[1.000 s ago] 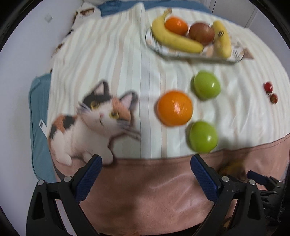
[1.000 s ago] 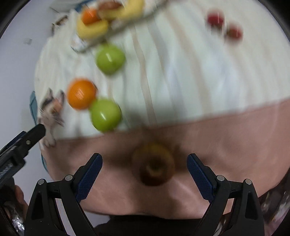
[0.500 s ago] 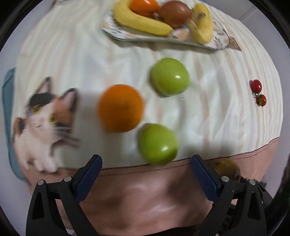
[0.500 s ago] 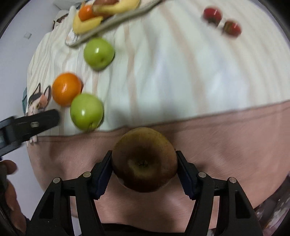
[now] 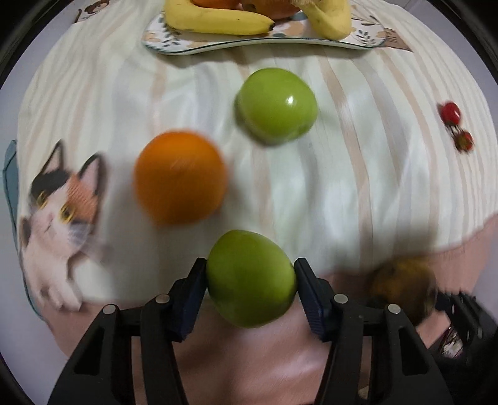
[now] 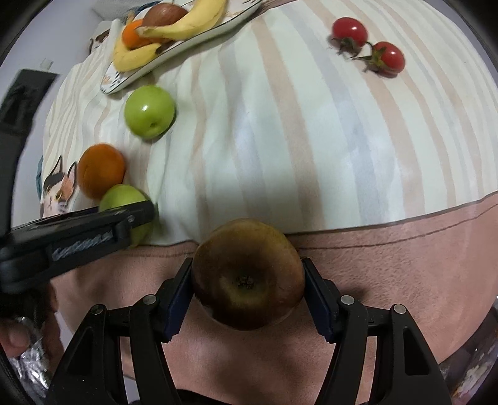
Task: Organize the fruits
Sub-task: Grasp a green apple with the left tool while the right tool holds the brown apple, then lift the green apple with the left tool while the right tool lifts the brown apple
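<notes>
My left gripper (image 5: pixel 250 280) is shut on a green apple (image 5: pixel 250 277) near the front of the striped cloth. My right gripper (image 6: pixel 247 291) is shut on a brown apple (image 6: pixel 247 274) over the pink band; that apple shows blurred in the left wrist view (image 5: pixel 401 285). A second green apple (image 5: pixel 277 104) and an orange (image 5: pixel 180 177) lie on the cloth. A patterned plate (image 5: pixel 249 43) at the back holds bananas (image 5: pixel 218 18), a small orange and a reddish fruit. Two cherry tomatoes (image 6: pixel 368 46) lie at the far right.
A cat picture (image 5: pixel 59 205) is printed on the cloth's left side. The left gripper's arm (image 6: pixel 74 236) crosses the left of the right wrist view, over the held green apple (image 6: pixel 124 199). A pink band (image 6: pixel 404 264) runs along the cloth's front.
My left gripper moved forward and closed on the near green apple. My right gripper, open a second ago, closed on the brown apple and holds it still.
</notes>
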### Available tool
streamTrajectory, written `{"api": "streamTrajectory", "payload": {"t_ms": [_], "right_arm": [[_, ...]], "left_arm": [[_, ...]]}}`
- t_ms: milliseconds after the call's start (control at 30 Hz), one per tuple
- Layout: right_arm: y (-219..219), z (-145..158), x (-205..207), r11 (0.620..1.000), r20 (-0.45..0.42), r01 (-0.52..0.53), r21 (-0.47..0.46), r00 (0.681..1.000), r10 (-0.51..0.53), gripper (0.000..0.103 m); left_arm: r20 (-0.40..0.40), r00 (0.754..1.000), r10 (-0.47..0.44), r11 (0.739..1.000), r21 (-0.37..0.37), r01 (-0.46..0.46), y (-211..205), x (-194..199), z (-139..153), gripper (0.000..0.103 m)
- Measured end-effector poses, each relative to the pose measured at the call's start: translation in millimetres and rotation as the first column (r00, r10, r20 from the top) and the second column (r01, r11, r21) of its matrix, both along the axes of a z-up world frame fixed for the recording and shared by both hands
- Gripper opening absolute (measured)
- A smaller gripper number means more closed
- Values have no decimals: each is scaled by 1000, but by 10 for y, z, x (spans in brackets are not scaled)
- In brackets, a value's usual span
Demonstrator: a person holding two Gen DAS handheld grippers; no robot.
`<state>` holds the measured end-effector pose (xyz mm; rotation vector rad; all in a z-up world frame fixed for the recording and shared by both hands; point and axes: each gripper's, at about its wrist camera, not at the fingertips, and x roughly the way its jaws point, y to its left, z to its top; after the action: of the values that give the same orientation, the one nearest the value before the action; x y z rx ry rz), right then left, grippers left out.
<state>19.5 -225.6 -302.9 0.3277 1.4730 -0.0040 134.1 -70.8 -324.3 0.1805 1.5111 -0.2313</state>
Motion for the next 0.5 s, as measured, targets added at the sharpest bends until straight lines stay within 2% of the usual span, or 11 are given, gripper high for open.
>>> {"api": "streamTrajectory", "payload": {"t_ms": [100, 200, 333, 500], "right_arm": [[137, -19, -75, 998, -16, -58, 28, 998, 58, 69], [249, -74, -177, 992, -44, -112, 55, 992, 115, 68], [334, -189, -232, 988, -65, -147, 44, 987, 150, 69], [331, -238, -185, 988, -79, -145, 55, 986, 149, 69]], "left_arm": [[-6, 1000, -15, 1000, 14, 15, 212, -275, 104, 54], [-22, 1000, -11, 999, 38, 12, 400, -507, 37, 54], [-61, 998, 25, 999, 34, -22, 530, -551, -216, 54], [-91, 995, 37, 999, 10, -36, 516, -516, -367, 56]]}}
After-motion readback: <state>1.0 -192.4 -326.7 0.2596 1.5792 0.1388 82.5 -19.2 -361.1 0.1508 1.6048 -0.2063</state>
